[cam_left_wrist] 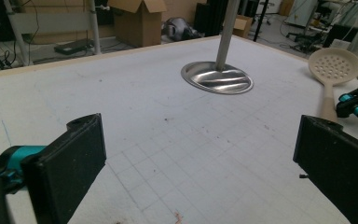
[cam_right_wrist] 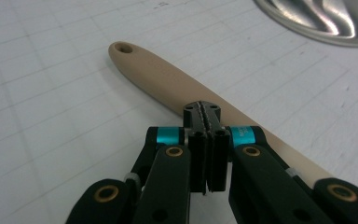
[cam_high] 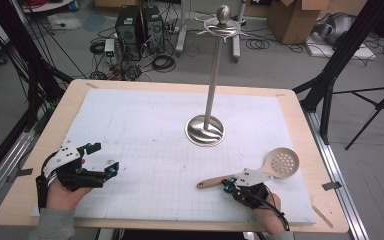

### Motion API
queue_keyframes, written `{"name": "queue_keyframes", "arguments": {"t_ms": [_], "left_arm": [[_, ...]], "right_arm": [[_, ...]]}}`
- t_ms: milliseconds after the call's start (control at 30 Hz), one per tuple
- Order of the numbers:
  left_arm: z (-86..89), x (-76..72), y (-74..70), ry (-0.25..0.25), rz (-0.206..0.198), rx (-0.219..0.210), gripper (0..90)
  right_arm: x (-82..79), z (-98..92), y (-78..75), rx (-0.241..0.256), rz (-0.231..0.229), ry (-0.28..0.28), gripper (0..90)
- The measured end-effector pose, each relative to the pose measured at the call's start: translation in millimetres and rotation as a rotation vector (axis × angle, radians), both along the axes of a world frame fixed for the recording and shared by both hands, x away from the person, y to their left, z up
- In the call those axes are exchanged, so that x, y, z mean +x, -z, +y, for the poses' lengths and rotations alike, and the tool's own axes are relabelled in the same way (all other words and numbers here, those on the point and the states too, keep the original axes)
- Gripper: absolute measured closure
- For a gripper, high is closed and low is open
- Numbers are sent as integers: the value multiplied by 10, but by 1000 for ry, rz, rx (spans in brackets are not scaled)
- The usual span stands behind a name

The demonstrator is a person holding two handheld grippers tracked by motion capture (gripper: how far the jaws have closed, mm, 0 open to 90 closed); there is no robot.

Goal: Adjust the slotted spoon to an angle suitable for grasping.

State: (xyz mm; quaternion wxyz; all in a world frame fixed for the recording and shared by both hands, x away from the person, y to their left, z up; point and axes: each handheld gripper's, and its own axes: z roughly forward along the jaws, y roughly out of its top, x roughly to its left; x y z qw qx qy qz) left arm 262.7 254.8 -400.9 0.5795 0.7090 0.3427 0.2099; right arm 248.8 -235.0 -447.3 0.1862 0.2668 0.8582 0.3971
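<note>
Right gripper view: the right gripper [cam_right_wrist: 206, 114], its ridged black jaws pressed together on nothing, sits over a smooth beige slotted spoon [cam_right_wrist: 168, 79] lying flat on the gridded white surface [cam_right_wrist: 51, 116]. Left gripper [cam_left_wrist: 191, 158] gapes wide, empty.

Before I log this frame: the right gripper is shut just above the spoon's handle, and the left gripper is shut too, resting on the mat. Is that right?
Not quite. The left gripper is open: in the left gripper view its jaws stand wide apart over the mat. The rest holds: the right gripper is shut over the spoon handle, as the right gripper view shows.
</note>
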Motion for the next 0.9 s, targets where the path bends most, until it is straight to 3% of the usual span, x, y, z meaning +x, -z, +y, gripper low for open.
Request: {"name": "queue_keyframes", "arguments": {"t_ms": [267,900], "left_arm": [[71,-50,5,-21,-1,-13,27],[130,-125,-8,-32,-6,-23,27]], "right_arm": [[240,137,7,-14,13,21,899],[625,279,11,-21,19,110,899]]}}
